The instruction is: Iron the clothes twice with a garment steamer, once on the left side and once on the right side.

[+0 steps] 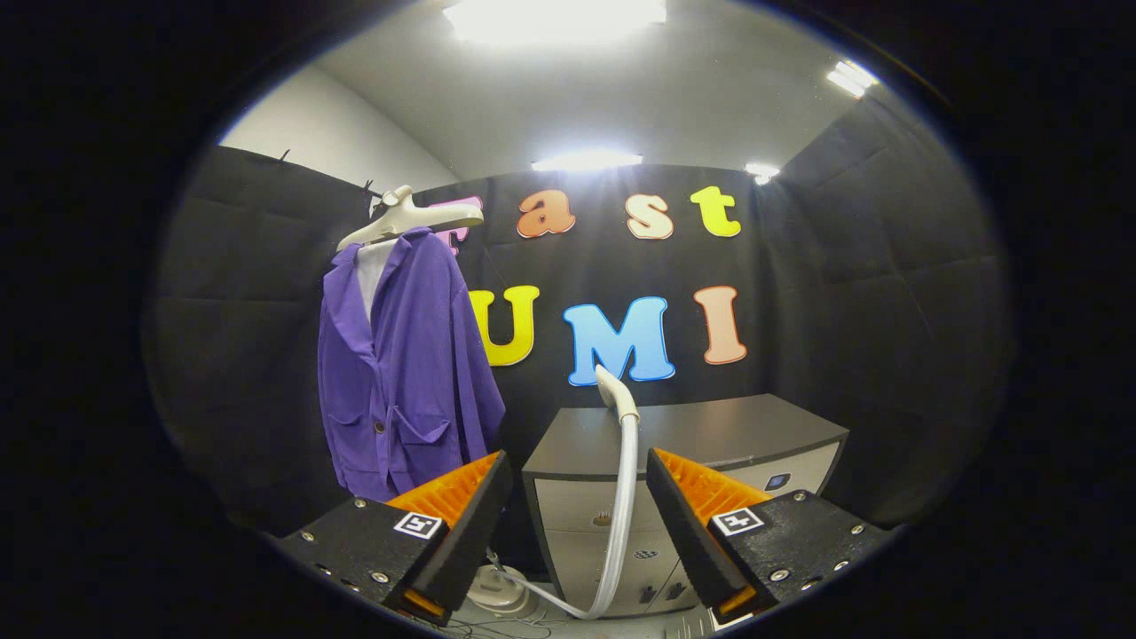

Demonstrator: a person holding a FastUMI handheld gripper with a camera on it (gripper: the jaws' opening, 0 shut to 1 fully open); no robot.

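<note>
- The gripper (577, 470) is spread wide, its fingers holding nothing.
- The garment steamer head (616, 393) stands upright beyond the gap between the fingers, at the front edge of a grey cabinet (710, 435).
- Its pale hose (621, 506) hangs down the cabinet front and curls to a base unit (499, 590) on the floor.
- A purple jacket (404, 364) hangs on a cream hanger (408, 220), beside the cabinet's left side.

A recording booth (black cloth walls (852, 293), ceiling lights (586, 161)).
</note>
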